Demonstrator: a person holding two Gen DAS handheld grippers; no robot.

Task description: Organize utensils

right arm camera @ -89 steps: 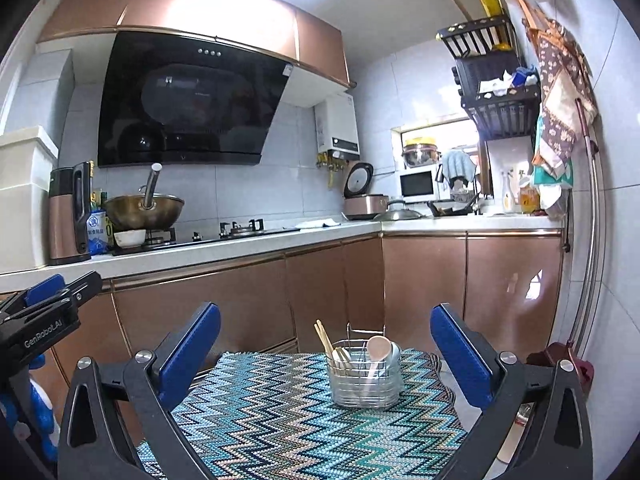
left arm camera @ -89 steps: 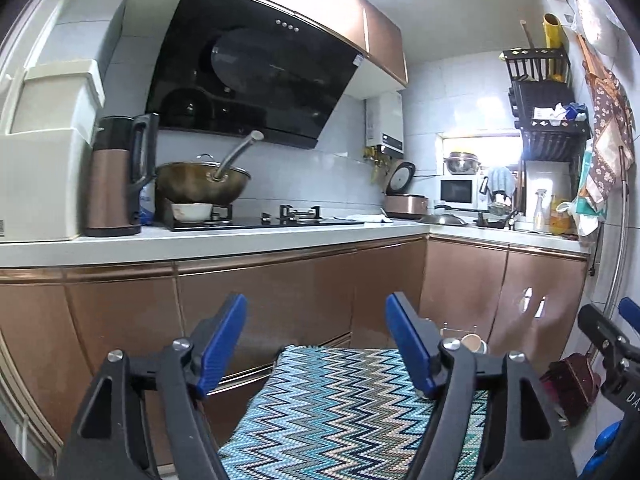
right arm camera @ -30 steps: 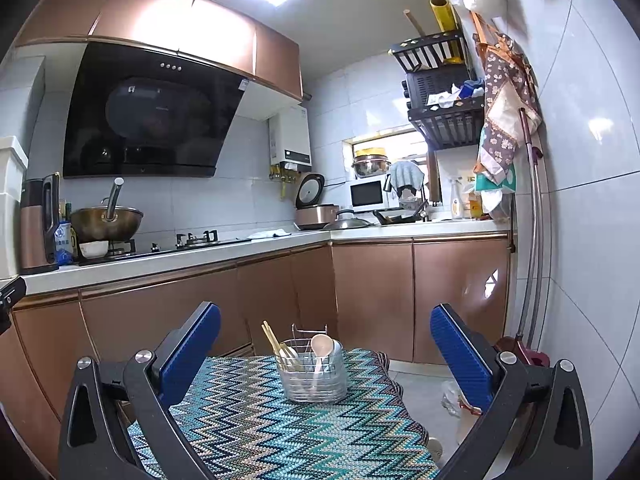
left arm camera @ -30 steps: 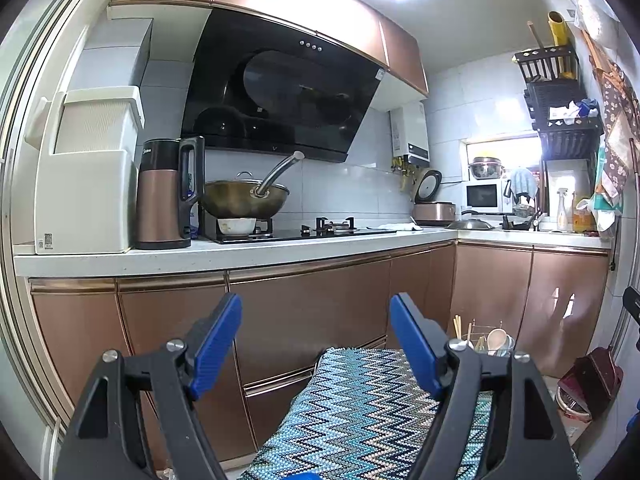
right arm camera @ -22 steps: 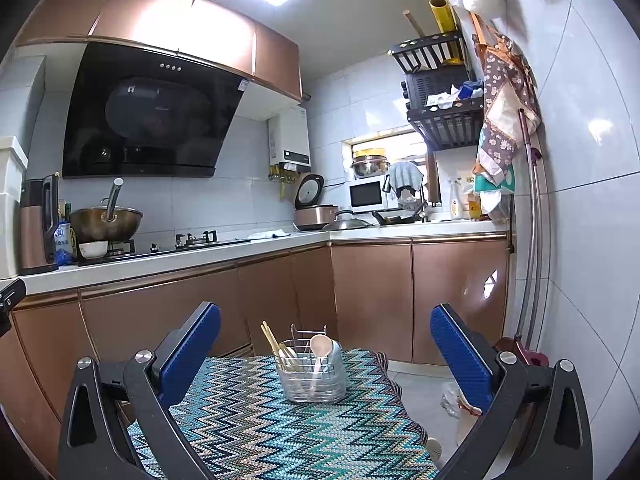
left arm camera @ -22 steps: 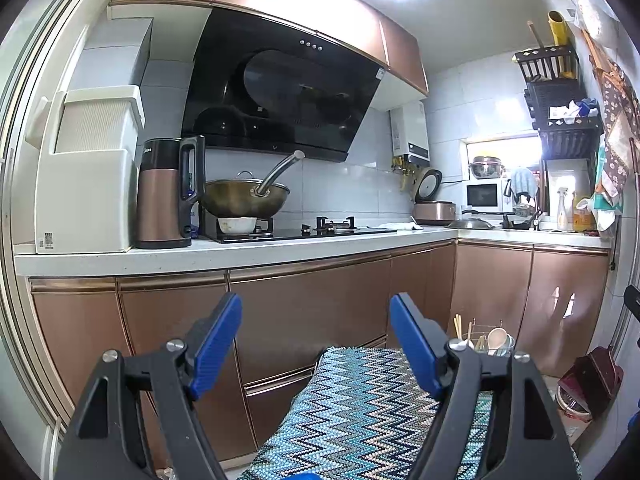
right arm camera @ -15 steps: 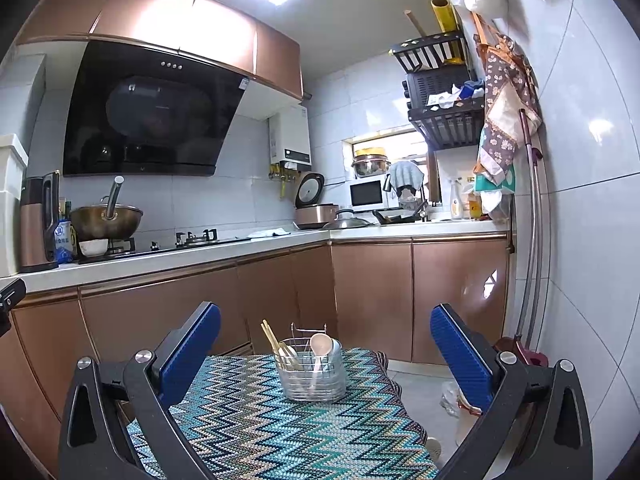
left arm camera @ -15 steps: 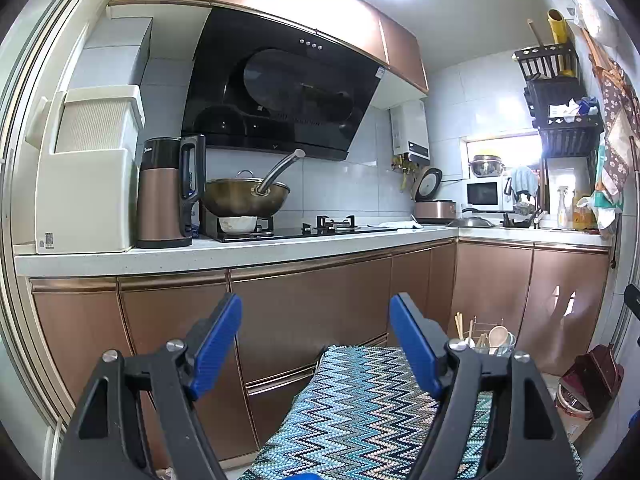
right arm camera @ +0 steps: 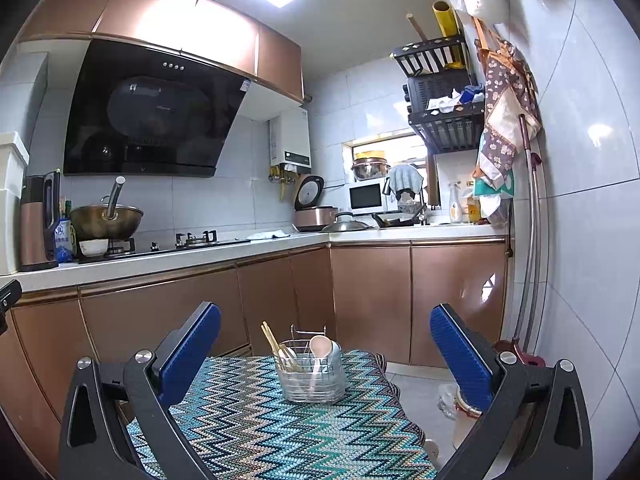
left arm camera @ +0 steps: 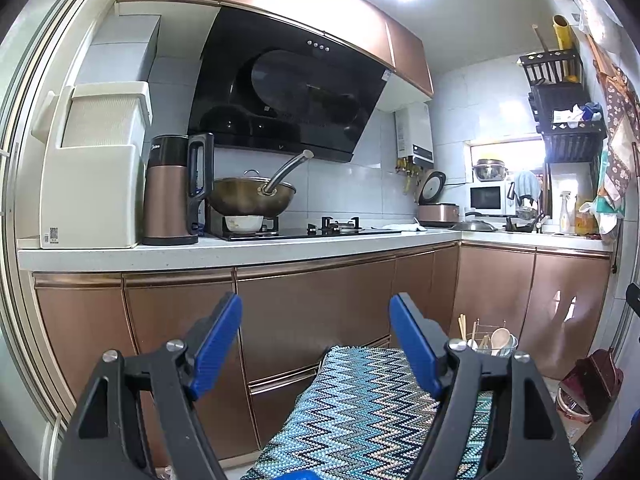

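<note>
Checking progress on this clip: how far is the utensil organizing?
Looks done: chopsticks and a wooden spoon already stand in the wire caddy on the zigzag cloth. In hand: nothing; left gripper and right gripper are both open and empty. Left: unclear, no loose utensils show on the cloth.

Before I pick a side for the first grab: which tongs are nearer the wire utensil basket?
Right. The right tongs face the wire utensil basket head-on; the left tongs sit farther back, basket off to their right.
</note>
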